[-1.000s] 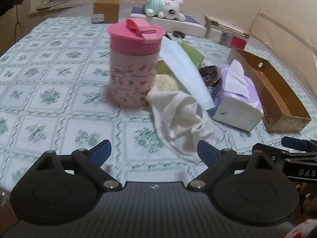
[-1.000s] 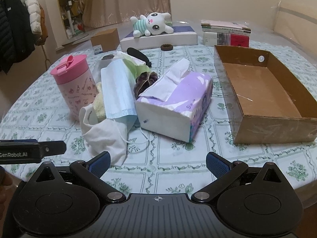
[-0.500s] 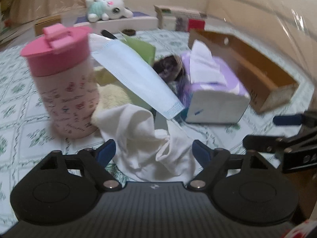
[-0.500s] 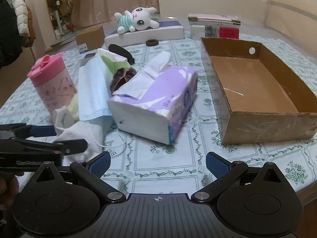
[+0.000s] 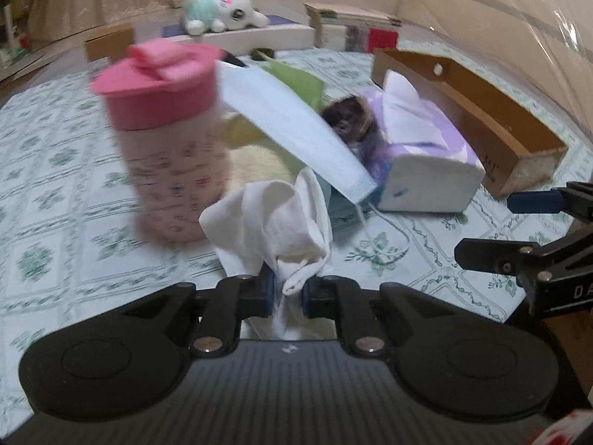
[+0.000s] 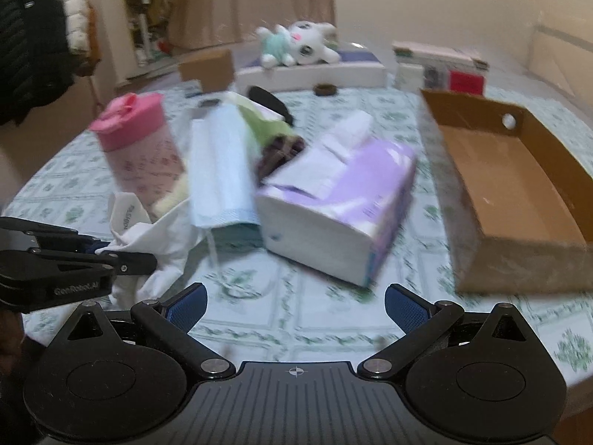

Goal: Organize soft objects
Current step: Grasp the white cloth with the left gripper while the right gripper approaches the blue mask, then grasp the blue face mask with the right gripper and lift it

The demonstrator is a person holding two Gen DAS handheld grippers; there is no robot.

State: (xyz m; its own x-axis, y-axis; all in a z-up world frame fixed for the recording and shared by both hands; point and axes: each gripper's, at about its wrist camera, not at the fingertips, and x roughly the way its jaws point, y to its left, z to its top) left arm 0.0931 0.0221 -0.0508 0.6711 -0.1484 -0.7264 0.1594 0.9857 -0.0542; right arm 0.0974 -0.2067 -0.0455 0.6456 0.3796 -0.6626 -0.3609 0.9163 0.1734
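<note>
Two grippers on the job here, and going left to right in the left wrist view: the pink cup (image 5: 166, 141) stands at the left of the frame, with a yellowish fluffy cloth (image 5: 255, 163) tucked beside it. Bottom centre, the left gripper (image 5: 287, 293) has just been closing and its pads are now pinched on a fold of the white cloth (image 5: 274, 218), which bunches up right in front of it. Next over, a blue face mask (image 5: 289, 126) slopes across the pile, then the purple tissue pack (image 5: 418, 155), then the empty cardboard box (image 5: 467, 111) at the right. The right gripper (image 6: 294, 306) sits with its jaws wide apart and nothing between them, low centre in its own view. Looks to me like the grab step on the first soft item. Next move is probably lifting the cloth free without dragging the mask strings or knocking the cup, then carrying it right to the box.
</note>
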